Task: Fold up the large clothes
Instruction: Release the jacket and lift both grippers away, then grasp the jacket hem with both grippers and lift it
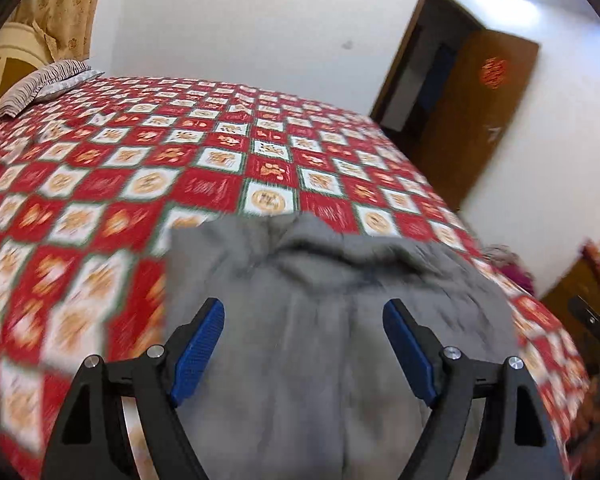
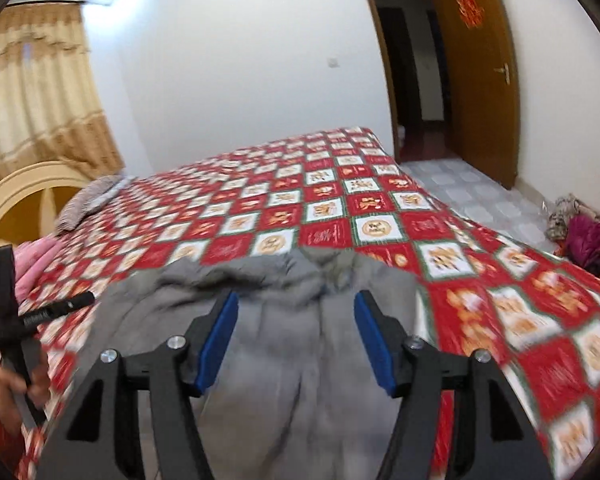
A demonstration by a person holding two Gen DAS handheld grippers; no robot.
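A grey garment [image 1: 320, 320] lies on the near part of the bed, its far edge rumpled; it also shows in the right wrist view [image 2: 276, 340]. My left gripper [image 1: 303, 310] is open above the garment, blue pads [image 1: 198, 354] wide apart, nothing between them. My right gripper [image 2: 296, 304] is open above the same garment, also empty. The left gripper's handle [image 2: 16, 320] shows at the left edge of the right wrist view, held by a hand. Both views are blurred by motion.
The bed wears a red and white patterned cover [image 1: 180, 152]. A striped pillow [image 1: 40, 84] and a pink cloth [image 2: 32, 268] lie toward the headboard [image 2: 24, 200]. An open wooden door [image 2: 476, 68] stands at right, with clothes [image 2: 580, 232] on the floor.
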